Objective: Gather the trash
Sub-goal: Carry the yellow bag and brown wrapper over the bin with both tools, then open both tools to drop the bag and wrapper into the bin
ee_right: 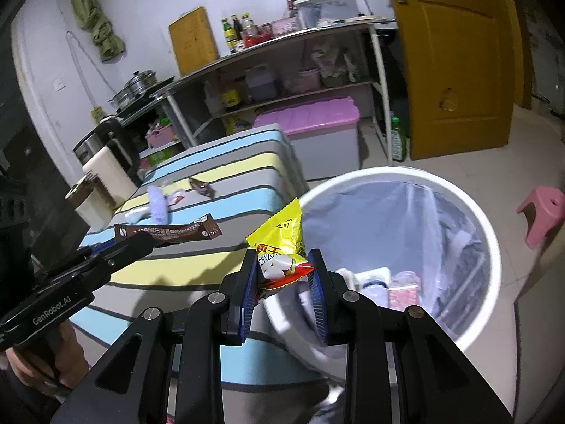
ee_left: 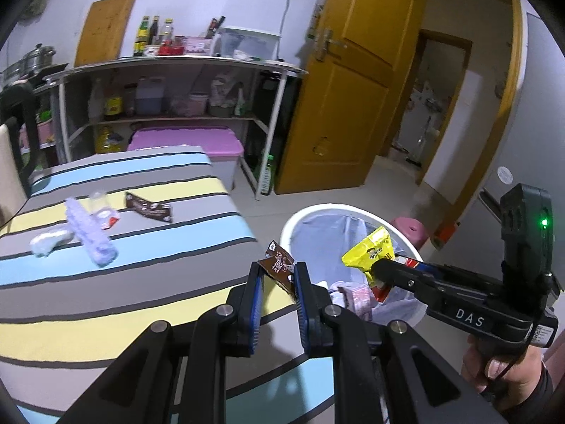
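Both tongs are matte black linkages with silver round pivot pins and blue ribbed pads lining the fingers. The left tongs [ee_left: 277, 279] carry "GenRobot.AI" in white along the handle body. The right tongs [ee_right: 282, 268] bear "DAS" in white, a barcode label, a thin black cable and an upright black module with a green light. A dark sleeve covers the right wrist.

Home kitchen: condiment shelf [ee_left: 176, 67], steamer pot [ee_right: 136, 86].
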Demonstrator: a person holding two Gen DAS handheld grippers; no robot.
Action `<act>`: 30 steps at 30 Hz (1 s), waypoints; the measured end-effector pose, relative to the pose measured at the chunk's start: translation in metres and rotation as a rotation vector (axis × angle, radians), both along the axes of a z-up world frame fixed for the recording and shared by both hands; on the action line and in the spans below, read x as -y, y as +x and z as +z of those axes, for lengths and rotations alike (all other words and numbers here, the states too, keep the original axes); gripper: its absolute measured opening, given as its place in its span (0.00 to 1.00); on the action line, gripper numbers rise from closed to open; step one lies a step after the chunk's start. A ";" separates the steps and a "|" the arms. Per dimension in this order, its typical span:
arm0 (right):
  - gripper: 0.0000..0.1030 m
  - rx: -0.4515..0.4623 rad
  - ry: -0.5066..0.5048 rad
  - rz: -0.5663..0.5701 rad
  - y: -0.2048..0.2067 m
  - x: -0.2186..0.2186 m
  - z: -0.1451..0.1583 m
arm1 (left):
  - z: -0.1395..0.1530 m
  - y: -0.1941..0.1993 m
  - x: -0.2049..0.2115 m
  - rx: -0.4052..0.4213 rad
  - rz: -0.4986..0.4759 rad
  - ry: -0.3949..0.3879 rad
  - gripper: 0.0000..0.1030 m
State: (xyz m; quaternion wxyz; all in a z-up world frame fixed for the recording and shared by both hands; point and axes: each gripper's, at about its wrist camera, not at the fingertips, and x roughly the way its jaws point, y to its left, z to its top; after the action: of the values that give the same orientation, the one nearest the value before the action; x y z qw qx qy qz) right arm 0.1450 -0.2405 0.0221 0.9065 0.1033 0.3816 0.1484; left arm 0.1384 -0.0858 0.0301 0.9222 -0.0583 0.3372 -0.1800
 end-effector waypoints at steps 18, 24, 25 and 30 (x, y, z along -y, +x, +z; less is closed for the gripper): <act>0.28 -0.056 0.003 -0.113 0.004 0.054 -0.019 | -0.019 0.028 0.059 -0.042 -0.131 0.009 0.17; 0.28 -0.075 0.002 -0.137 0.007 0.063 -0.024 | -0.028 0.037 0.074 -0.059 -0.165 0.015 0.17; 0.29 -0.079 0.003 -0.142 0.008 0.064 -0.025 | -0.031 0.040 0.076 -0.066 -0.172 0.015 0.17; 0.29 -0.100 0.000 -0.155 0.011 0.072 -0.031 | -0.039 0.047 0.087 -0.086 -0.197 0.020 0.18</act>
State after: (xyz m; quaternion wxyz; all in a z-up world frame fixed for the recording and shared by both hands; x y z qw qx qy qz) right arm 0.1564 -0.3127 -0.0084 0.8951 0.1400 0.4171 0.0726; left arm 0.1854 -0.1725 -0.0093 0.8852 -0.0233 0.3823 -0.2639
